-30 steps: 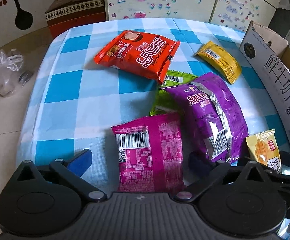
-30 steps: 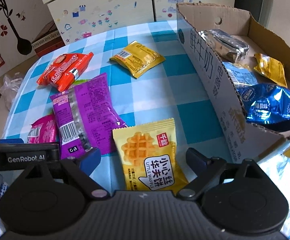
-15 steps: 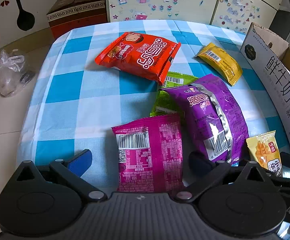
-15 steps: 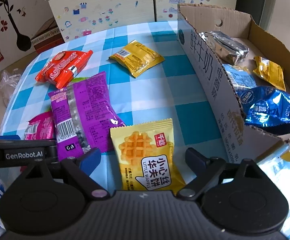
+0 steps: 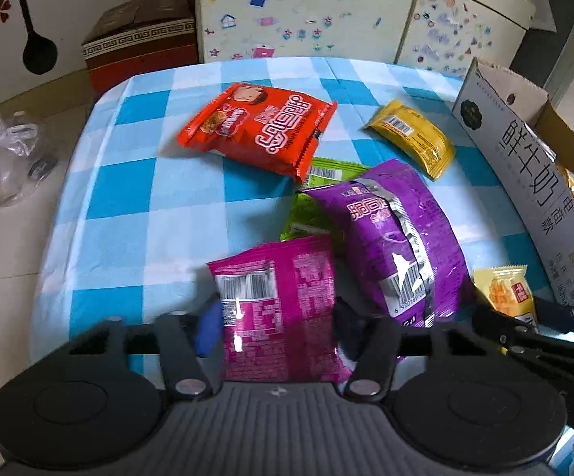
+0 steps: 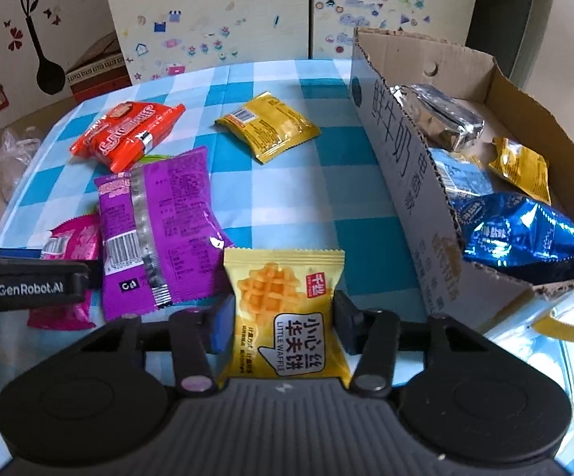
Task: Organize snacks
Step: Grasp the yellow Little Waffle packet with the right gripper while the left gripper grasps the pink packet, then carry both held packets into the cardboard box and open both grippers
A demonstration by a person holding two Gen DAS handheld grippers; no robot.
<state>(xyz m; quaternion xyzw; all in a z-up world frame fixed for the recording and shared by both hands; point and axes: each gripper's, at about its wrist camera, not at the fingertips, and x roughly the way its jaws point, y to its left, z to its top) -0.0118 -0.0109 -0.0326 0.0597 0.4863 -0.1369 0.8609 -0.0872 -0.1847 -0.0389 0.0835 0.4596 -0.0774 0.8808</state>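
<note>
Left wrist view: left gripper [image 5: 277, 327] has just closed and pinches the near end of the magenta foil snack packet [image 5: 277, 309], which lies barcode-up on the blue-and-white checked tabletop [image 5: 128, 182]. Beside it on the right is a purple foil packet [image 5: 398, 238] overlapping a green packet [image 5: 307, 214]. Farther off: a red-orange packet [image 5: 259, 131] and a small yellow packet [image 5: 414, 139].

Right wrist view: right gripper [image 6: 283, 325] has just closed and pinches a yellow waffle packet [image 6: 283, 309] by its sides. The open cardboard box [image 6: 398, 182] stands to the right and holds a silver packet [image 6: 441, 119], a blue foil bag [image 6: 517, 234] and a small yellow packet [image 6: 521, 166].
</note>
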